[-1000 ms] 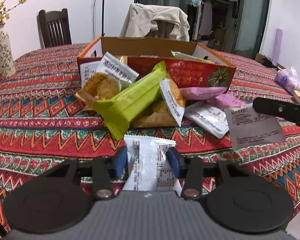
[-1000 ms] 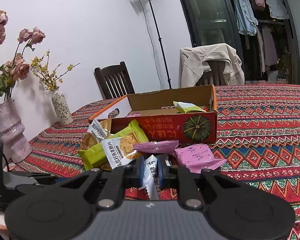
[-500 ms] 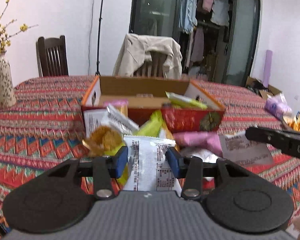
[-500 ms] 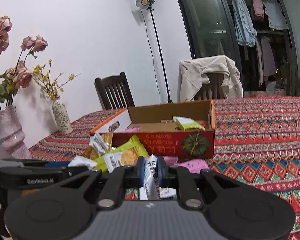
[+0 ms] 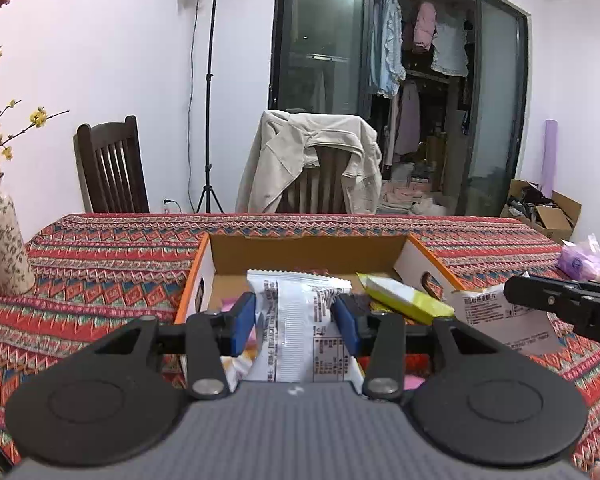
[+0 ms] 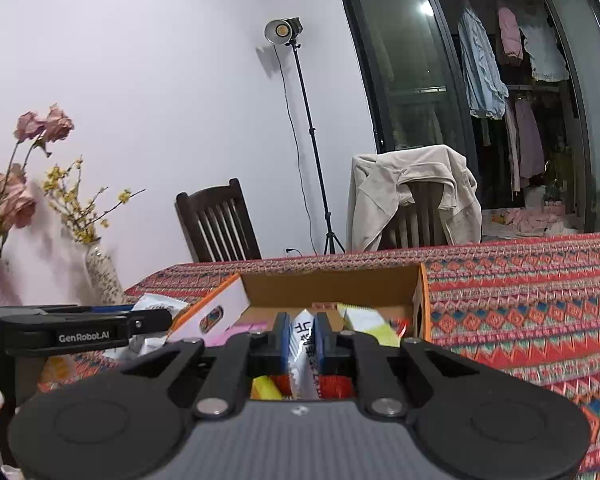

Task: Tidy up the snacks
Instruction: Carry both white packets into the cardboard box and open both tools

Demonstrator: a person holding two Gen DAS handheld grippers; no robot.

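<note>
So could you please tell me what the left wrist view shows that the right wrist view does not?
Only the left wrist view shows the left gripper shut on a white snack packet, and a purple bag and cardboard box at far right. Only the right wrist view shows the right gripper shut on a thin white packet, and pink roses. Both show the open snack box, patterned tablecloth, draped jacket and lamp stand.

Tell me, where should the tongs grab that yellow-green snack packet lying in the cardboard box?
Pinch the yellow-green snack packet across its narrow width, near the middle, probably coming down from above. It lies long and fairly flat inside the cardboard box, whose walls would likely block a sideways approach.
</note>
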